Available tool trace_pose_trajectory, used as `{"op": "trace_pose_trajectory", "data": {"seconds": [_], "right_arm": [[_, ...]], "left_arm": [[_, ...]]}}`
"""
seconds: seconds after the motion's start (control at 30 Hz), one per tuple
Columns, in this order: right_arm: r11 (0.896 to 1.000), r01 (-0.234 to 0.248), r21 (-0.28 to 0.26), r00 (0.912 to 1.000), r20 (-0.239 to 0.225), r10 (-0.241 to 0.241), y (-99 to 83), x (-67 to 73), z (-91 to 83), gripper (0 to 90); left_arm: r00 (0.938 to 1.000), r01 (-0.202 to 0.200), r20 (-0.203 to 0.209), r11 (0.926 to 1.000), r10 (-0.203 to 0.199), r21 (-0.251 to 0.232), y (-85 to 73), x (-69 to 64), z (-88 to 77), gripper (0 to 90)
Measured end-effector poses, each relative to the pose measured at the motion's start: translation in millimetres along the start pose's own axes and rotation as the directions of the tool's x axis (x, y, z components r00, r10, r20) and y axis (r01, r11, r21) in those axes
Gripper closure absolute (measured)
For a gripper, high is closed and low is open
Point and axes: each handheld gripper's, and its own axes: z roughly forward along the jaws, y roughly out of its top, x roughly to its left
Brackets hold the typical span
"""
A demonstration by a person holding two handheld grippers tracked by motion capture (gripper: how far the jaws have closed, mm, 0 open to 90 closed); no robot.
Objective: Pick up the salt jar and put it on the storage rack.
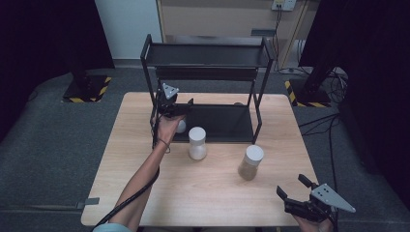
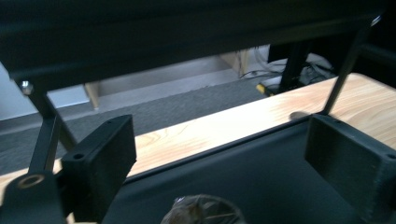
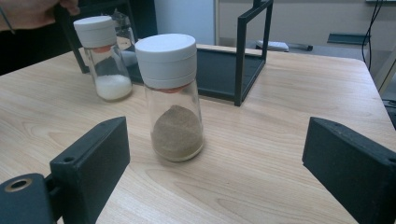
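Left gripper [image 1: 186, 104] hangs with jaws apart, gripping nothing, above a small jar [image 1: 181, 126] standing on the lower shelf [image 1: 227, 123] of the black rack. Right gripper [image 1: 293, 187] also stands released, near the table's edge.

Pale wood-grain tabletop [image 1: 145, 183], matt black metal rack [image 1: 208, 55], clear glass jars [image 3: 175, 116] with white plastic lids

1. Three jars stood in sight: one with white powder [image 1: 197, 143], one with brown powder [image 1: 250, 162], and a third [image 1: 181, 126] on the rack (mostly hidden).
2. One black rack [image 1: 208, 58].
3. One wooden table [image 1: 145, 164].
4. Two grippers: left [image 1: 180, 107], right [image 1: 291, 187].
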Motion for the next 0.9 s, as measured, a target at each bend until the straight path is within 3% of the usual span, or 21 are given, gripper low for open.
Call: {"op": "trace_pose_trajectory", "data": {"seconds": [0.2,0.43,0.67,0.9], "right_arm": [[1.000,0.001,0.000,1.0000,-0.001,-0.001,0.1,0.1,-0.1,7.6],[1.000,0.003,0.001,1.0000,-0.002,-0.003,0.3,0.6,0.3,7.6],[1.000,0.007,0.003,1.0000,-0.005,-0.007,0.6,0.6,0.9,7.6],[1.000,0.013,0.005,0.9999,-0.005,-0.013,1.0,0.8,0.9,7.6]], "left_arm": [[0.9994,-0.024,0.023,0.9992,0.025,-0.031,14.4,2.6,-14.6,5.2],[0.9954,-0.026,0.090,0.9974,0.032,-0.067,21.2,5.6,-35.7,3.8],[0.9855,-0.073,0.146,0.9931,0.086,-0.091,31.1,8.1,-63.4,3.9],[0.9757,-0.088,0.191,0.9906,0.107,-0.105,41.2,13.6,-88.9,4.1]]}}
